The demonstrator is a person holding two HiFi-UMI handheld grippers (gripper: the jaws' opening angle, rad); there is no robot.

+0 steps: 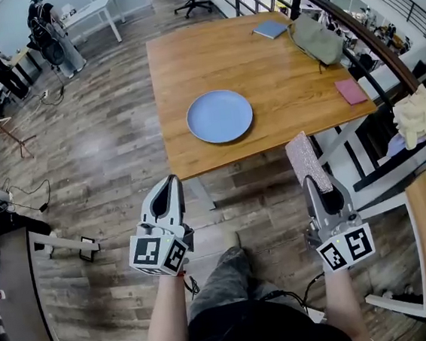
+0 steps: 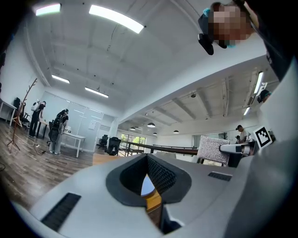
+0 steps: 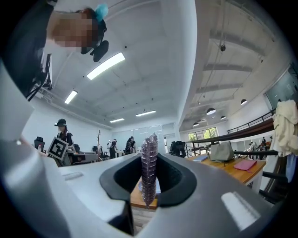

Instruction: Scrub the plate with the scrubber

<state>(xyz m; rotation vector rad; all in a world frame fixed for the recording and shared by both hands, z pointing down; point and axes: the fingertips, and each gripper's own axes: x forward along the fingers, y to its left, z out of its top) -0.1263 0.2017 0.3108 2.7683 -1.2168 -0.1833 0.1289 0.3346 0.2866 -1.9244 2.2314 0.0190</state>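
Wooden table (image 1: 263, 70) is carrying a grey bag (image 1: 316, 39), a blue notebook (image 1: 270, 29) and a pink pad (image 1: 351, 91) toward its far and right sides, all well apart from the blue plate (image 1: 219, 116), which is lying bare near the front edge. Both grippers are hovering over the floor (image 1: 106, 162), short of the table. The left gripper (image 1: 170, 184) is showing its jaws closed together on nothing. The right gripper (image 1: 317, 185) is clamping the scrubber (image 1: 307, 161), which is sticking out past the jaws.
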